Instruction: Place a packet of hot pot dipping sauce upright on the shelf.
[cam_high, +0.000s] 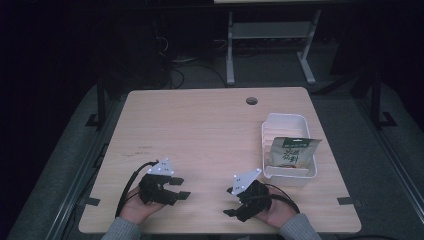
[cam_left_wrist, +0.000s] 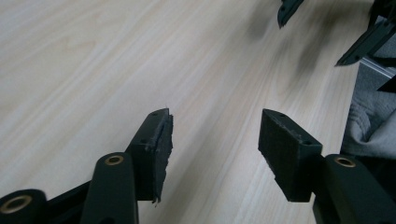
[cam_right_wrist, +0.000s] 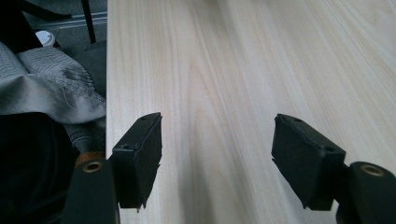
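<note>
Snack packet, green and tan, stands leaning inside the white tray at the right side of the surface, toward the tray's near end. The tray lies to the far right of both grippers.

Left gripper sits low over the near left part of the surface, held in a hand at the near edge. In the left gripper view its jaws stand wide apart with only bare wood between them; the pads press on nothing. It is well apart from the tray and packet, with the right gripper between.

Right gripper rests low at the near edge, right of centre, in the other hand. In the right gripper view its jaws are likewise spread wide over bare wood, holding nothing. A grey sleeve shows beside the surface edge there. This gripper is the nearer of the two to the tray, which lies just to its far right, not touching. The jaws of both grippers point toward each other across the near middle.
</note>
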